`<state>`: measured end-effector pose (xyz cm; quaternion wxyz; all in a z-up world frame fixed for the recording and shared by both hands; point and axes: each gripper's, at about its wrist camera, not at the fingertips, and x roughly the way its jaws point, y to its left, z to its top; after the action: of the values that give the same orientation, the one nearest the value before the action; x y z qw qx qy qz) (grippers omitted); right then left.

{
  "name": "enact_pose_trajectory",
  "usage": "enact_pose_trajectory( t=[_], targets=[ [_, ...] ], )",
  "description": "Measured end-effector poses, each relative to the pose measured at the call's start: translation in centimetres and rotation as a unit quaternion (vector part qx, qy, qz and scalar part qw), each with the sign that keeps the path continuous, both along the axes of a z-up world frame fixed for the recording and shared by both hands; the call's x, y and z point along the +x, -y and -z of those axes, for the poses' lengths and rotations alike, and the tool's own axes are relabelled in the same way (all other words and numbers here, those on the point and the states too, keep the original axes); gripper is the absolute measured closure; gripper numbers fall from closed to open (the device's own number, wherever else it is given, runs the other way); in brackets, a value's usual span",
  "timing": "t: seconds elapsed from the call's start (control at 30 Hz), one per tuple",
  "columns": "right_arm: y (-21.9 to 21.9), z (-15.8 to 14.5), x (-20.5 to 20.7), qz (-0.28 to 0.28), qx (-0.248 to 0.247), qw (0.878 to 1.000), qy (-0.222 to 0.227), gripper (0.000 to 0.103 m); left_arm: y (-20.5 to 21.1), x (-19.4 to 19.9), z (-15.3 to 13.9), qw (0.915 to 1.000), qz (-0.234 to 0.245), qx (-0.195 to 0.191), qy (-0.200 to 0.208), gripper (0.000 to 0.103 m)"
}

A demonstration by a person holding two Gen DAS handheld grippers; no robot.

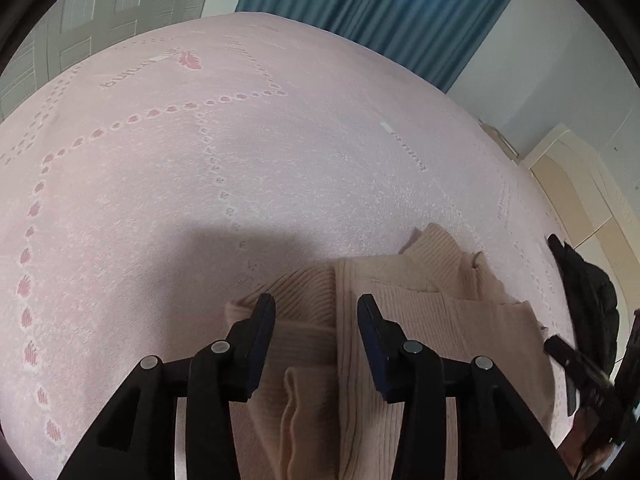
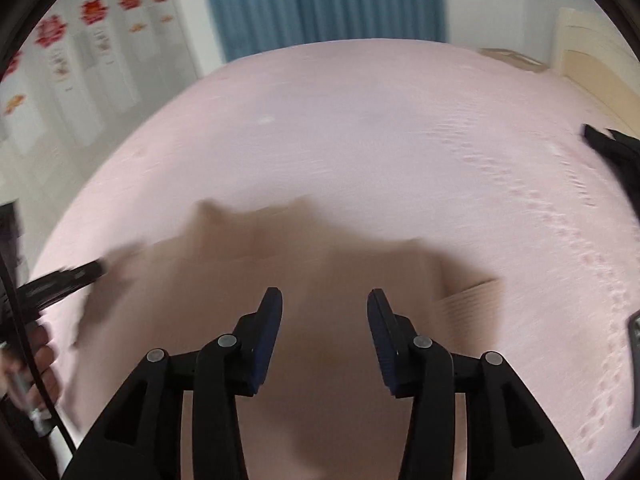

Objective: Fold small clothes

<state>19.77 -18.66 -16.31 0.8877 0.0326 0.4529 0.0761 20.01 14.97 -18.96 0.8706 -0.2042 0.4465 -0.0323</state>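
Observation:
A beige ribbed knit garment [image 1: 400, 312] lies partly folded on the pink bedspread [image 1: 240, 160]. My left gripper [image 1: 316, 304] is open just above its left part, with nothing between the fingers. In the right wrist view the same garment [image 2: 320, 272] is blurred by motion. My right gripper [image 2: 324, 300] is open above its middle and holds nothing. The left gripper also shows at the left edge of the right wrist view [image 2: 64, 278]. The right gripper shows at the right edge of the left wrist view [image 1: 576, 364].
A black garment [image 1: 588, 292] lies on the bed to the right, also seen in the right wrist view [image 2: 616, 148]. A blue curtain [image 1: 380, 4] hangs behind the bed. A beige headboard [image 1: 580, 176] stands at the right. A dark flat object [image 2: 634, 364] lies at the far right.

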Motion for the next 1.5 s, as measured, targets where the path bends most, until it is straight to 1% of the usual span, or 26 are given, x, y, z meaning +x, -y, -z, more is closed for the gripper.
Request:
enact_pose_trajectory(
  t=[0.03,0.07,0.13,0.2,0.23,0.3,0.37,0.53,0.63,0.73,0.83,0.97,1.07,1.13,1.2,1.27,1.37,1.43,1.5],
  targets=[
    [-1.0,0.0,-0.8,-0.008,0.003,1.000,0.000,0.059,-0.3,-0.6,0.0,1.0000,-0.005,-0.008,0.000,0.054],
    [-1.9,0.2,-1.8,-0.013,0.006,1.000,-0.002,0.059,-0.4,-1.1,0.1,0.9999,-0.007,-0.014,0.001,0.052],
    [-3.5,1.2,-3.3,-0.024,0.017,1.000,-0.011,0.059,-0.5,-2.3,0.3,0.9999,0.001,-0.008,0.006,0.051],
    [-5.1,2.5,-4.3,-0.035,0.011,0.999,-0.027,0.059,-0.8,-3.3,0.6,0.9999,0.002,-0.006,0.009,0.051],
    [-5.9,3.5,-4.4,-0.035,-0.012,0.999,-0.034,0.059,-1.0,-3.8,0.7,0.9999,0.005,-0.010,0.009,0.051],
    [-7.3,3.9,-4.7,-0.030,-0.064,0.997,-0.008,0.059,-1.4,-4.6,0.9,0.9997,0.011,-0.018,0.011,0.051],
    [-8.0,4.0,-3.8,-0.023,-0.079,0.997,-0.012,0.058,-1.9,-5.3,1.1,0.9994,0.018,-0.026,0.016,0.049],
    [-7.7,4.3,-0.2,0.005,-0.079,0.997,-0.026,0.057,-2.6,-6.4,2.6,0.9979,0.029,-0.056,0.015,0.049],
    [-8.5,4.9,2.0,0.015,-0.104,0.994,-0.033,0.057,-2.8,-7.0,3.0,0.9967,0.040,-0.068,0.020,0.049],
    [-8.3,5.9,4.4,0.037,-0.102,0.993,-0.051,0.057,-3.4,-7.5,3.0,0.9947,0.050,-0.086,0.025,0.049],
    [-8.0,6.1,6.3,0.048,-0.098,0.992,-0.060,0.054,-3.8,-7.8,3.0,0.9917,0.064,-0.108,0.026,0.048],
    [-8.0,5.9,7.0,0.049,-0.099,0.991,-0.071,0.053,-4.1,-8.1,3.1,0.9895,0.073,-0.124,0.018,0.048],
    [-7.8,5.2,5.5,0.036,-0.099,0.991,-0.081,0.053,-3.9,-8.9,3.3,0.9841,0.087,-0.154,0.009,0.048],
    [-7.6,4.5,3.6,0.027,-0.096,0.991,-0.084,0.055,-3.5,-9.1,3.4,0.9828,0.092,-0.160,0.001,0.047],
    [-7.6,3.6,1.3,0.020,-0.098,0.992,-0.072,0.055,-3.3,-9.5,3.7,0.9817,0.093,-0.166,-0.009,0.047],
    [-7.5,3.1,-0.8,0.007,-0.096,0.993,-0.072,0.055,-3.1,-9.8,3.8,0.9808,0.093,-0.171,-0.015,0.047],
    [-7.3,2.8,-4.6,0.000,-0.098,0.993,-0.072,0.055,-2.9,-10.4,3.6,0.9810,0.094,-0.168,-0.026,0.047],
    [-7.2,2.6,-6.9,0.000,-0.098,0.993,-0.062,0.055,-2.8,-10.6,3.4,0.9823,0.095,-0.157,-0.034,0.047],
    [-7.3,2.7,-8.8,-0.004,-0.093,0.993,-0.067,0.055,-2.5,-10.8,3.1,0.9839,0.100,-0.143,-0.041,0.047]
  ],
)
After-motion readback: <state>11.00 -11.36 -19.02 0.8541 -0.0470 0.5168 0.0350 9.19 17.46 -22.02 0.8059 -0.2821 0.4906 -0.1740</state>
